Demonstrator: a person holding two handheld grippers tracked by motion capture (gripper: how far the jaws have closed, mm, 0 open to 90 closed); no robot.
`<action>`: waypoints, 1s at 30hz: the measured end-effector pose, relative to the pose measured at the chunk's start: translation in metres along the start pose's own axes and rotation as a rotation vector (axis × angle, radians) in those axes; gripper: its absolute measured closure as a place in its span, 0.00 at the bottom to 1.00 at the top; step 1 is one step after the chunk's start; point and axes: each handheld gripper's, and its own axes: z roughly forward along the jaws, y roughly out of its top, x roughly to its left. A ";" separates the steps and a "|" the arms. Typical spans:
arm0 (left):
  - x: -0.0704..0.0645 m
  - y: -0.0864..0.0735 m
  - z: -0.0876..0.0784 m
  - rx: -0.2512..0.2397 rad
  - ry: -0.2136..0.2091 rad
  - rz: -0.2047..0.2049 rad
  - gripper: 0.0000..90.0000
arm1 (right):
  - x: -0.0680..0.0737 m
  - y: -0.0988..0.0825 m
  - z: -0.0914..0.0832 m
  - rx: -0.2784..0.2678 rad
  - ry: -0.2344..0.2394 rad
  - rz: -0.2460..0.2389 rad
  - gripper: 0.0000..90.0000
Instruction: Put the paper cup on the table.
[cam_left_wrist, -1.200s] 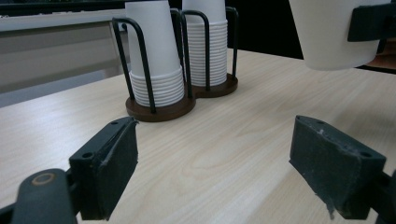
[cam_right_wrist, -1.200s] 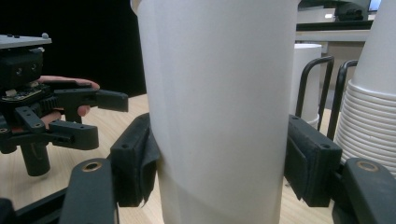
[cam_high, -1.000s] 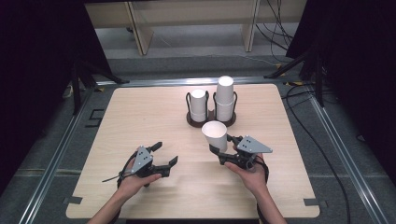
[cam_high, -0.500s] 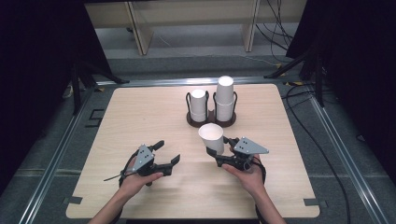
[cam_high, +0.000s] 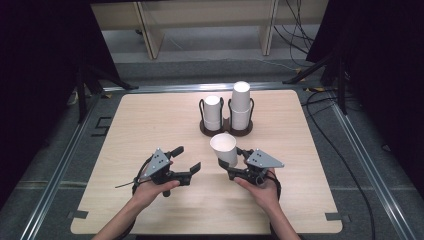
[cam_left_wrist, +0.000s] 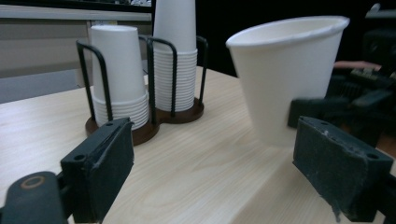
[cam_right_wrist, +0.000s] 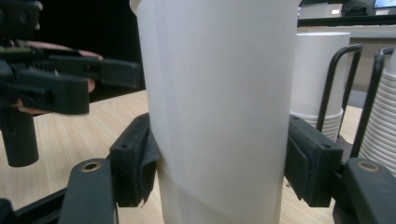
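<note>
One cup (cam_high: 223, 148) pulled, clamped upright in right gripper (cam_high: 234, 163) | left gripper (cam_high: 186, 161) at 9 o'clock, jaws just widening, empty | holder (cam_high: 226, 129) at 12 o'clock keeps two stacks.

High view looking forward and down over the table (cam_high: 150, 125), both gripper views low and close, facing each other across the shared paper cup (cam_left_wrist: 285, 74).

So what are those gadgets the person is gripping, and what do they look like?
Each hand-held gripper, left and right, is black, with two blocky jaws faced in dark, worn pads. A grey three-cornered plate sits on top of each, and a thin black cable trails from the left one. No sleeves show.
</note>
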 end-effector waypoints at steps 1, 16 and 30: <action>-0.001 0.002 0.002 -0.001 -0.011 -0.001 0.14 | 0.000 0.000 0.002 -0.002 0.002 -0.011 0.38; -0.016 0.021 0.038 0.033 -0.102 -0.063 0.14 | 0.003 -0.002 0.008 0.007 0.005 0.016 0.38; -0.023 0.026 0.065 0.050 -0.134 -0.072 0.12 | 0.004 -0.002 0.010 0.009 0.006 -0.010 0.38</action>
